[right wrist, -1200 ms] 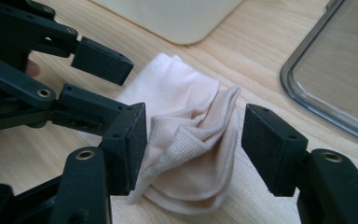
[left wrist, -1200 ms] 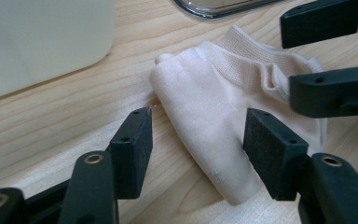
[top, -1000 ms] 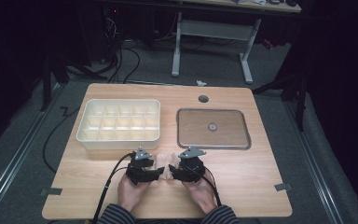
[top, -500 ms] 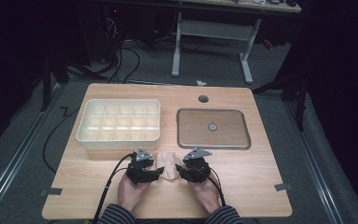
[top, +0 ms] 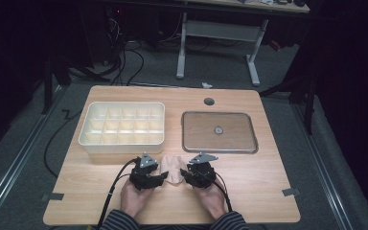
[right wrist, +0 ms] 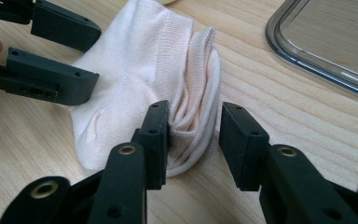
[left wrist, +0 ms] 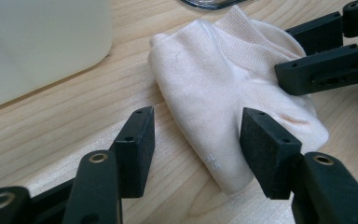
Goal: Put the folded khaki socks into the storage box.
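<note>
Sock (left wrist: 214,93) centre frame: soft, light, limp knit; best grip at ribbed cuff (right wrist: 186,60). Left gripper (left wrist: 196,140), right gripper (right wrist: 193,128): jaws apart, straddling folds, nothing clamped.

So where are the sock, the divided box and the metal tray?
sock (left wrist: 205,93), left gripper view, middle of its fabric
box (top: 122,142), high view, its front wall
tray (top: 187,132), high view, its left rim

A lab or recording workspace is indicated: a wooden desk (top: 249,191) is set on grey carpet in a darkened room, cables (top: 124,57) are strewn on the floor beyond its far edge, and a white-legged bench (top: 220,33) is placed behind.
</note>
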A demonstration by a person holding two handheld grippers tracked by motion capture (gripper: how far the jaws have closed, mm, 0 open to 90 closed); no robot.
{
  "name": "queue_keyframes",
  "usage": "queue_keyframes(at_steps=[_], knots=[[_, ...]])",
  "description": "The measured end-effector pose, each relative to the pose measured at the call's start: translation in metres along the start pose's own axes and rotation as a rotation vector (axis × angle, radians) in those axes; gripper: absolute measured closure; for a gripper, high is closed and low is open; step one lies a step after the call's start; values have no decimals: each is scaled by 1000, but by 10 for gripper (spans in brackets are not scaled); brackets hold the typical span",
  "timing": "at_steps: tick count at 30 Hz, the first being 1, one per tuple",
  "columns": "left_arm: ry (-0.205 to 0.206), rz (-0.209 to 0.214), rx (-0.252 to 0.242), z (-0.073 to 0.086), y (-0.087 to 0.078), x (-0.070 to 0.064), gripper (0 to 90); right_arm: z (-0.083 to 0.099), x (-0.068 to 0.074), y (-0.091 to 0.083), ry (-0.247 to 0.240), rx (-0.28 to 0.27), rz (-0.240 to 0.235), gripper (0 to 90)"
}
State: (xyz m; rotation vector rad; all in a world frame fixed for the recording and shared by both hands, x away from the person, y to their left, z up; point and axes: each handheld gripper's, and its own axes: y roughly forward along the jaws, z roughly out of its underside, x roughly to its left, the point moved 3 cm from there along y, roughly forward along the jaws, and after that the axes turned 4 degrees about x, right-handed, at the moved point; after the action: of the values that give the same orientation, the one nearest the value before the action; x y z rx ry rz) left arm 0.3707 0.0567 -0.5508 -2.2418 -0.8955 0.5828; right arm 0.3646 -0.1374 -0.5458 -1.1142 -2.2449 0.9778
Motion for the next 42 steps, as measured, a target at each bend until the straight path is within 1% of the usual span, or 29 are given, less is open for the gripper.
queue_keyframes(at_steps=[3, 5, 7, 9, 12, 14, 16, 17, 18, 19, 21, 23, 25, 27, 29, 31, 33, 34, 37, 39, 41, 42], knots=[[5, 4, 2, -1, 0, 1, 464, 0, -1, 0, -4, 1, 0, 607], [13, 3, 5, -1, 0, 0, 466, 0, -3, 0, 7, 0, -10, 595], [13, 1, 5, -1, 1, 0, 466, 0, -2, 1, -6, -5, -3, 596], [11, 4, 5, -1, 0, 0, 466, 0, -2, 1, -4, -6, -4, 596], [9, 1, 6, -1, 0, 0, 466, 2, -3, 1, 14, -15, -16, 589], [6, 2, 7, -1, 0, 0, 465, 2, -3, 1, 20, -18, -15, 590], [6, 7, 9, -1, 0, 1, 464, 2, -3, 0, 19, -14, -18, 593], [0, 19, 12, -3, 1, 2, 464, 2, -4, 0, 17, -12, -22, 594], [-3, 22, 19, -4, 1, 3, 460, 1, -4, 0, 14, -15, -24, 592], [-10, 16, 30, -5, 1, 3, 454, 1, -5, -1, 16, -12, -25, 587], [-17, 10, 36, -6, 1, 3, 445, 0, -5, -3, 25, -17, -26, 572], [-16, 11, 39, -6, 1, 2, 442, 0, -4, -7, 26, -32, -23, 560], [-26, 22, 44, -7, 1, 3, 434, 0, -3, -14, 28, -56, -19, 559], [-46, 35, 43, -9, -1, 4, 429, -1, -2, -20, 37, -86, -19, 569], [-61, 47, 36, -10, -3, 5, 424, -1, -1, -26, 31, -114, -14, 588], [-76, 47, 25, -12, -5, 5, 417, -3, 1, -31, 28, -131, -16, 628], [-87, 43, 18, -14, -7, 7, 411, -4, 2, -33, 12, -142, -22, 665], [-91, 42, 19, -15, -8, 8, 410, -5, 3, -33, 13, -150, -35, 683], [-102, 44, 19, -18, -9, 10, 403, -6, 9, -30, 4, -138, -58, 701], [-123, 49, 14, -19, -12, 14, 399, -6, 13, -27, -11, -130, -67, 701], [-137, 41, 13, -19, -14, 17, 397, -7, 16, -26, -14, -124, -77, 708], [-135, 41, 16, -19, -14, 18, 397, -7, 18, -25, -16, -121, -88, 714]])
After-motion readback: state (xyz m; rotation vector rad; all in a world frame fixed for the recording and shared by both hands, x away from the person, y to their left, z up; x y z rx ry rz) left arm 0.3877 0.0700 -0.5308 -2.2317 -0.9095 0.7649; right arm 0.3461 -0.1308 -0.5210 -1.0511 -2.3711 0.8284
